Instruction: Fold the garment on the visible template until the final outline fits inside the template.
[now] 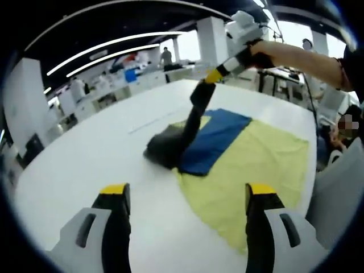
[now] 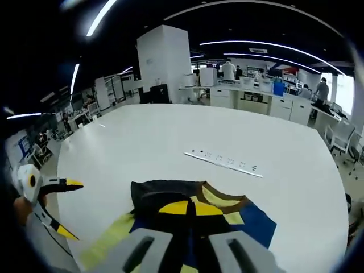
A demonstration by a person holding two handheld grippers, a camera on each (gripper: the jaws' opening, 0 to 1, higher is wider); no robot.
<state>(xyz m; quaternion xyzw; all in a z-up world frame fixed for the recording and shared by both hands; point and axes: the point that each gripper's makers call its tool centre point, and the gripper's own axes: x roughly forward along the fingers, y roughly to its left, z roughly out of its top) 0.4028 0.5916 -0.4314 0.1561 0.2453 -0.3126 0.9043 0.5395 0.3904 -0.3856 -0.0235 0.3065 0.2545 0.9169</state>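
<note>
A dark and blue garment lies on the yellow template on a white table. My right gripper comes in from the upper right, shut on a dark fold of the garment, and holds that fold lifted off the table. In the right gripper view the garment lies right under that gripper, whose yellow-tipped jaws pinch the dark cloth. The template shows at the lower left. My left gripper hangs open over bare table, short of the template's near corner; it appears again at far left, jaws apart.
A thin strip with marks lies on the table beyond the garment. Office desks with people at them stand behind the table, and chairs stand along its right edge. A person's arm carries the right gripper.
</note>
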